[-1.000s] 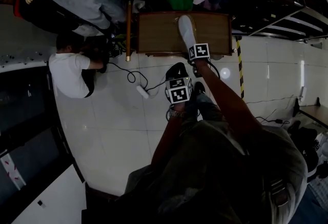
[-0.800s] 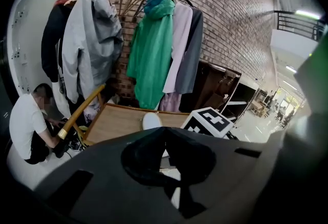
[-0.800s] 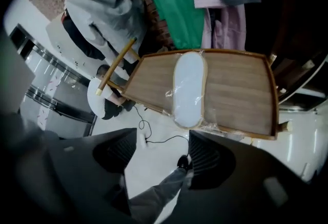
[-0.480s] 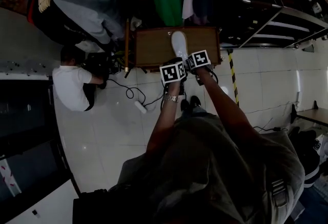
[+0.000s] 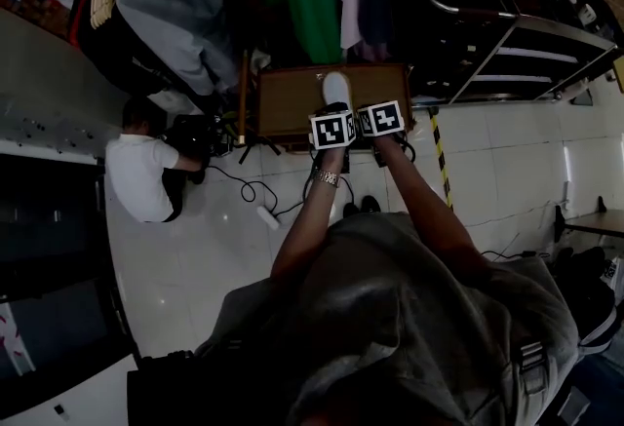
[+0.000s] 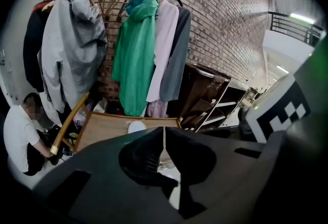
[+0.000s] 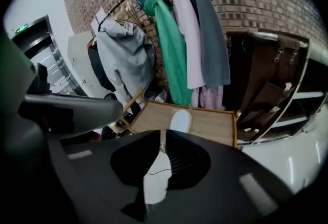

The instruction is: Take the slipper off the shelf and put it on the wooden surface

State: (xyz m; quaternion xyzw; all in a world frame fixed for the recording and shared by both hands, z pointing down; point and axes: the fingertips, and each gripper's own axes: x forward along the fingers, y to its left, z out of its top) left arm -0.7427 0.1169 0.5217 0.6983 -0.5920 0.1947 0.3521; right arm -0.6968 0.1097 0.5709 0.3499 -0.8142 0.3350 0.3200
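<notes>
Slipper (image 5: 336,87) flat on wooden surface (image 5: 283,102); left gripper (image 6: 164,136) and right gripper (image 7: 163,143) empty, jaws together, the right's only just closed.

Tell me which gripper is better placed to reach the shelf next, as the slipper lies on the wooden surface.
Probably the right. The right gripper and left gripper are both shut and empty, side by side near the slipper. The shelf stands right of the wooden surface, on the right gripper's side.

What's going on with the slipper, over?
Left gripper shut, empty. Right gripper shut, empty. White slipper flat on brown wooden surface. Nothing in the way.
</notes>
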